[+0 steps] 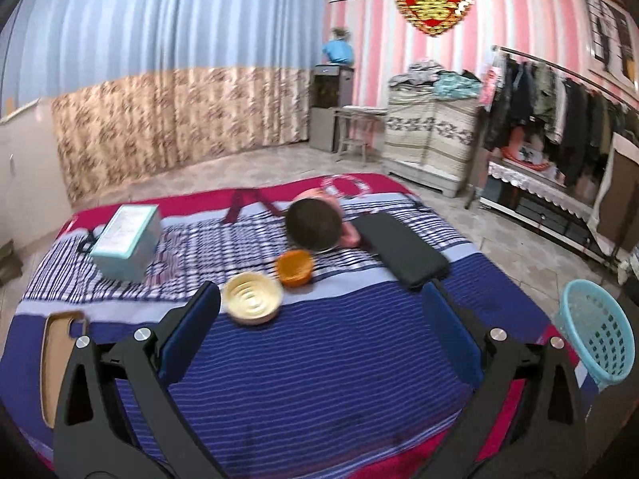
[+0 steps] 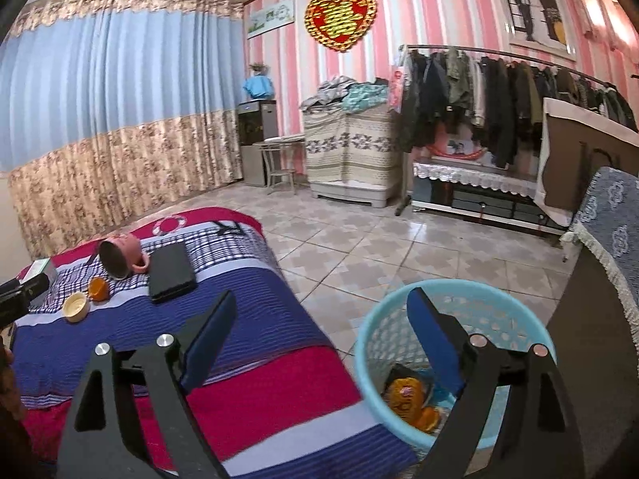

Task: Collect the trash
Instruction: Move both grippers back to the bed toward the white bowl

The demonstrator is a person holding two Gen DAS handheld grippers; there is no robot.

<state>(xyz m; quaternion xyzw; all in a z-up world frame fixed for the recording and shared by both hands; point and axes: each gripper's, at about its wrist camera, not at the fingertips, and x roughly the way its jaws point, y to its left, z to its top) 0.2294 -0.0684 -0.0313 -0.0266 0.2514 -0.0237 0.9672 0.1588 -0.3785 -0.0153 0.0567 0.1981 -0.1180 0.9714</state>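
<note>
Claws (image 1: pixel 319 311) gape over striped bed (image 1: pixel 319 359), tiled floor (image 2: pixel 359 247).

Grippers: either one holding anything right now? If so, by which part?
Nothing is held. The left gripper is open over the striped bedspread, short of the cream bowl. The right gripper is open, empty, beside the blue basket.

Pink-striped walls (image 2: pixel 439 8) carry a red-and-gold heart ornament (image 2: pixel 340 18) at upper centre. Blue and floral curtains (image 2: pixel 120 119) fill the left; a clothes rack (image 2: pixel 499 95) stands right, above a pale tiled floor (image 2: pixel 359 247).
</note>
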